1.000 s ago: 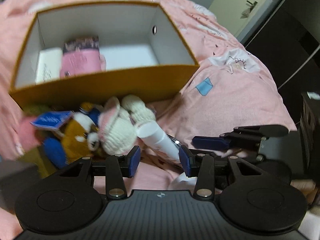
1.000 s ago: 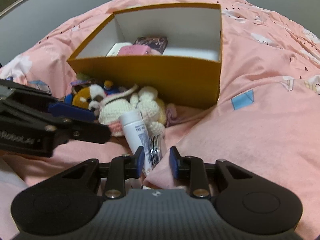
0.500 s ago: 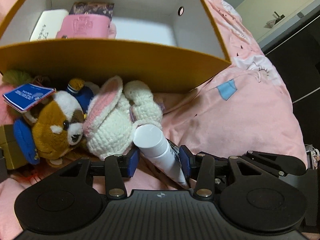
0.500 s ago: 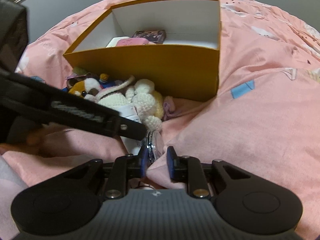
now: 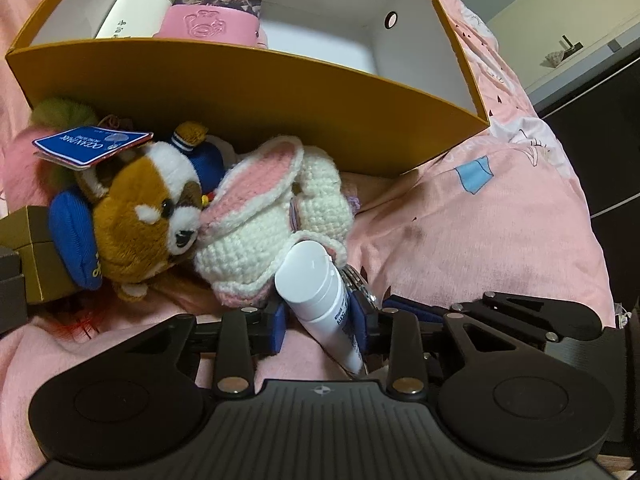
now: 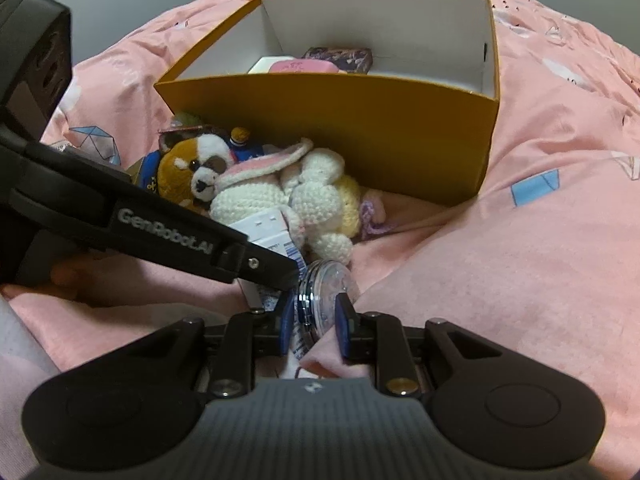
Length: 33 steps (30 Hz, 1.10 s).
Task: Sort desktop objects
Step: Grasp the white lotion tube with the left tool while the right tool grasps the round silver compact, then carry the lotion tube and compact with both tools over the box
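An open orange box with white inside lies on a pink bedspread and holds a pink case, a white box and a dark patterned box. In front of it lie a brown plush dog, a crocheted white rabbit and a white tube. My left gripper is closed around the white tube. My right gripper is shut on a round clear container with a metal rim. The box also shows in the right wrist view, with the left gripper's arm crossing in front.
A gold box sits at the far left beside the dog. A blue tag lies on the dog's head. The pink bedspread bulges up at the right. A dark cabinet stands beyond the bed at the right.
My left gripper has moved forward and closed its fingers onto the white tube. My right gripper has closed on the round clear container and lifted slightly.
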### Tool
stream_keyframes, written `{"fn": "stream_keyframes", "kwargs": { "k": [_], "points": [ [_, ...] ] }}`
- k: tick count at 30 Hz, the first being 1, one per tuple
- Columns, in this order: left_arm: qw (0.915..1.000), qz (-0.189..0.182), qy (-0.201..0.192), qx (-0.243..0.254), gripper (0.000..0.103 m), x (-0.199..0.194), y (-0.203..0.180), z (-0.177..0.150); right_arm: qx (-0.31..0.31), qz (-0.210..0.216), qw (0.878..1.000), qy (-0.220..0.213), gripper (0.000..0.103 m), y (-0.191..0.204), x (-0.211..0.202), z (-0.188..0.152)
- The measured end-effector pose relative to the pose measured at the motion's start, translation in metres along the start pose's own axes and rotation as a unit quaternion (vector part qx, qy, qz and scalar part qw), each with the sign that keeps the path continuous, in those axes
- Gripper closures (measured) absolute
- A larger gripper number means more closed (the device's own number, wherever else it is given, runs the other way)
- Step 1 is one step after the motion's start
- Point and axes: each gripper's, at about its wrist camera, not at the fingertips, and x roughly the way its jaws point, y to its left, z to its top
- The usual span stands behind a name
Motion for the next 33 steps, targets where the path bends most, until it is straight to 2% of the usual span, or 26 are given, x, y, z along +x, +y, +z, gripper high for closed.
{"fn": "stream_keyframes", "kwargs": {
  "k": [3,11,21,27,33],
  "points": [
    [1.0000,0.003,-0.003,0.005,0.066,-0.002,-0.002,-0.001,-0.006,-0.031,1.000,0.004,0.081,0.003,0.006,0.001],
    [0.9991,0.004,-0.024,0.035,0.067,-0.016,-0.009,-0.002,-0.005,-0.039,0.999,0.001,0.085,0.002,0.005,0.001],
    [0.9961,-0.009,-0.069,0.054,0.069,-0.057,-0.007,-0.001,0.044,0.024,0.998,-0.042,0.088,-0.018,-0.040,0.010],
    [0.9919,-0.008,-0.109,0.065,0.069,-0.090,-0.008,0.006,0.056,0.058,0.993,-0.088,0.089,-0.028,-0.075,0.028],
    [0.9871,-0.018,-0.146,0.062,0.070,-0.126,-0.006,0.023,0.047,0.085,0.988,-0.120,0.089,-0.032,-0.093,0.055]
  ]
}}
